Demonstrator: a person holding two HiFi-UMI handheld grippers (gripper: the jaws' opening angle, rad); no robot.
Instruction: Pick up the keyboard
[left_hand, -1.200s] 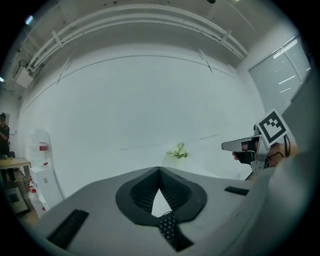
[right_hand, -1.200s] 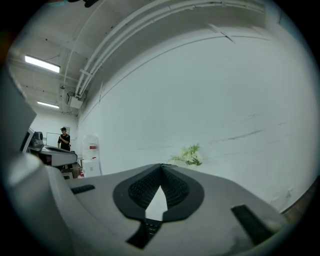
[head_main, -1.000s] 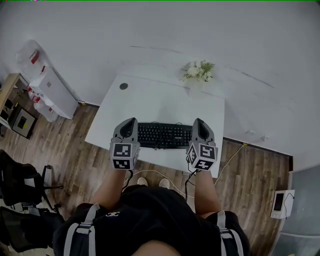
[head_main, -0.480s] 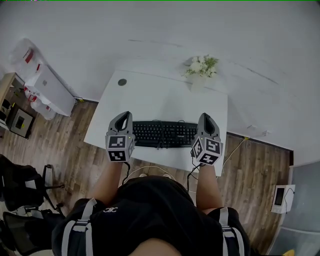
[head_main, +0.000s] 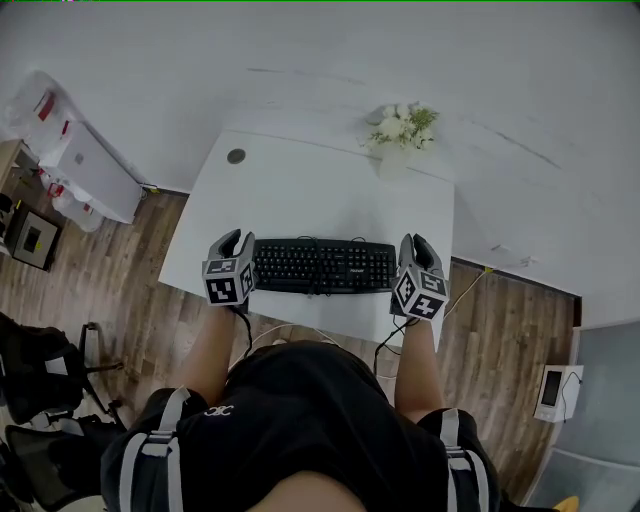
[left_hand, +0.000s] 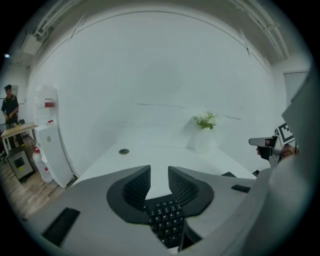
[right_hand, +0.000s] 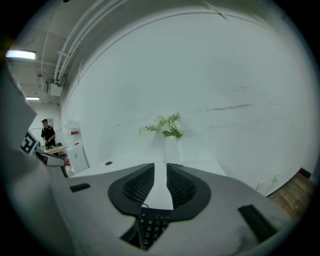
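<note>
While their jaws are opening, gripping nothing, the left tongs (head_main: 233, 240) and right tongs (head_main: 414, 243) bracket either end of the black keyboard (head_main: 322, 266), lying keys-up near the front edge of the white worktop (head_main: 300, 190), long axis running left to right.

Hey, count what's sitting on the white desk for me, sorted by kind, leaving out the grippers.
Keyboard: 1
Vase of flowers: 1
Round dark disc: 1
Total: 3
</note>
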